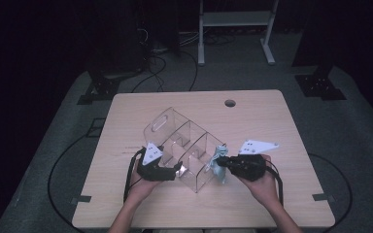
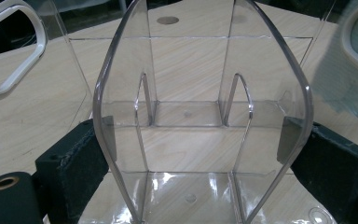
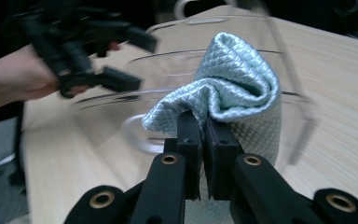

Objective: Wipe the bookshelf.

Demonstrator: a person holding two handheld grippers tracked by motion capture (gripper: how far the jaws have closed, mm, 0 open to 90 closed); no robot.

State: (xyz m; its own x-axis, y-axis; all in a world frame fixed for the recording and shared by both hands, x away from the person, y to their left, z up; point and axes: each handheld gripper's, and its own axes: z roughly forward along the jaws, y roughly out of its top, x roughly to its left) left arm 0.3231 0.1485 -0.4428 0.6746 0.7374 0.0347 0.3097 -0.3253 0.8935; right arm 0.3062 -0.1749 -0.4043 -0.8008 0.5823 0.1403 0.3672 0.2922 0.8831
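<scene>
- Counter [image 1: 272, 199]: pale wood, carrying everything; a round cable hole [image 1: 229, 103] is sitting near its far edge.
- Clear organizer [image 1: 184, 141]: transparent plastic caddy with dividers and a handle cutout, lying mid-counter, between the two hands. In the left gripper view its curved end wall [image 2: 200, 116] is standing upright right between the black jaws.
- Left tool [image 1: 177, 170]: sitting at the organizer's near-left end, jaws straddling that end wall. Pads are looking pressed on both outer edges, so clenched on the organizer.
- Right tool [image 3: 203, 135]: jaws are squeezed together, grasping a bunched fold of the cloth. In the high view it is sitting at the organizer's right end [image 1: 222, 164].
- Cloth [image 3: 235, 88]: pale blue-green, quilted texture, crumpled, sticking up from the right tool's jaws and hanging against the organizer's right-hand wall; the high view is showing it [image 1: 217, 160] draping down toward the counter.
</scene>
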